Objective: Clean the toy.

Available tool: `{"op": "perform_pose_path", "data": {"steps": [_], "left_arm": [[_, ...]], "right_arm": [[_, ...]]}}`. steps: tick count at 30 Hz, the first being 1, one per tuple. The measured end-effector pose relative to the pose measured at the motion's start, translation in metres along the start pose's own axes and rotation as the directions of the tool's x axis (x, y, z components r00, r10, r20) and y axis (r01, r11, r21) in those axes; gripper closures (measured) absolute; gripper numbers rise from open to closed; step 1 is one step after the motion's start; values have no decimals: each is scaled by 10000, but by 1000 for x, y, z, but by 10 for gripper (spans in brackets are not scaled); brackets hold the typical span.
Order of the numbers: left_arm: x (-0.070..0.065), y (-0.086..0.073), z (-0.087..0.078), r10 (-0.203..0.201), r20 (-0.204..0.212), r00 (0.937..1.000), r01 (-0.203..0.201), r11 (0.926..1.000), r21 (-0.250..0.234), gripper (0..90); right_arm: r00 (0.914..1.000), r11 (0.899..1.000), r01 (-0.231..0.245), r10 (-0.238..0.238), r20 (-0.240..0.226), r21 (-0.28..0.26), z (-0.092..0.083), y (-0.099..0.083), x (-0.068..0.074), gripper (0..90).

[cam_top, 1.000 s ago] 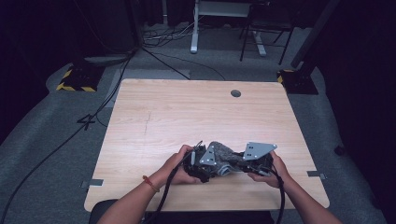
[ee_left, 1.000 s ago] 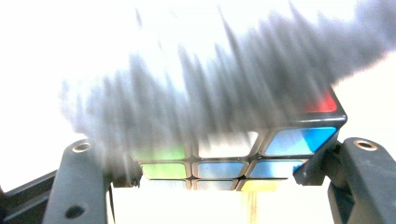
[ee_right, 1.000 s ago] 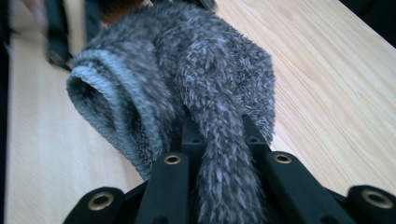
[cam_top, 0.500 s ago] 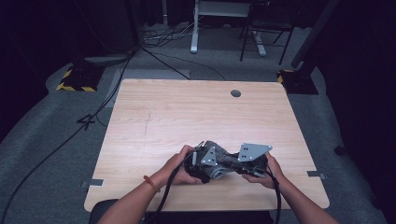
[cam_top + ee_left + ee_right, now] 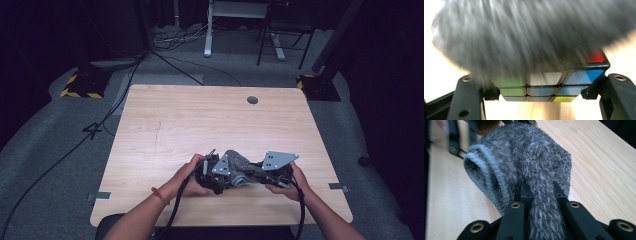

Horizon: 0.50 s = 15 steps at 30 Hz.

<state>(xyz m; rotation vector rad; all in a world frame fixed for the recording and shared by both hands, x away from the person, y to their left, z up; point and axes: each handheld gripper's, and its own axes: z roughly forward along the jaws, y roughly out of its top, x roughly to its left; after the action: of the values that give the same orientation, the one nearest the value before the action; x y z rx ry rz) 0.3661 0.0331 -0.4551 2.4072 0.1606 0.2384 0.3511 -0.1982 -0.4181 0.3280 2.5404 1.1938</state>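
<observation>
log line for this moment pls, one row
left tool: shut on puzzle cube | right tool: shut on grey fuzzy sock | sock draped over cube | above wooden table

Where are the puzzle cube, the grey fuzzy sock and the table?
puzzle cube [image 5: 541,90]: left gripper view, middle blue sticker.
grey fuzzy sock [image 5: 529,157]: right gripper view, fuzzy body.
table [image 5: 200,120]: high view, bare wooden top.

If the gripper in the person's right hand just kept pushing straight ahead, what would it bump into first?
Most likely the grey fuzzy sock: the right gripper already pinches a fold of it, and the rest bunches directly ahead. Beyond that sits the left gripper holding a puzzle cube, though depth is hard to judge.
</observation>
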Motion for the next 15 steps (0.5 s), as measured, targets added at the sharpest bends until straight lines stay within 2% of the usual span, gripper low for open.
{"op": "perform_pose_path", "data": {"steps": [3,6,8,11,15], "left_arm": [[-1,1,2,67,-13,10000,-67,9999,89,337],[-1,0,1,101,-74,9999,-100,9999,135,337],[-1,0,0,112,-157,9998,-109,9998,185,337],[-2,0,-1,100,-210,9997,-95,9997,221,337],[-1,0,-5,19,-208,9998,-19,10000,27,337]], "right_arm": [[9994,9996,63,-72,-334,-261,3,8,7,778],[9995,9996,203,-208,-241,-209,6,12,11,777],[9996,9997,170,-174,-233,-153,7,11,9,777],[9998,9998,179,-179,38,115,7,5,3,777],[9993,9990,-260,250,281,370,4,-10,-7,777]]}}
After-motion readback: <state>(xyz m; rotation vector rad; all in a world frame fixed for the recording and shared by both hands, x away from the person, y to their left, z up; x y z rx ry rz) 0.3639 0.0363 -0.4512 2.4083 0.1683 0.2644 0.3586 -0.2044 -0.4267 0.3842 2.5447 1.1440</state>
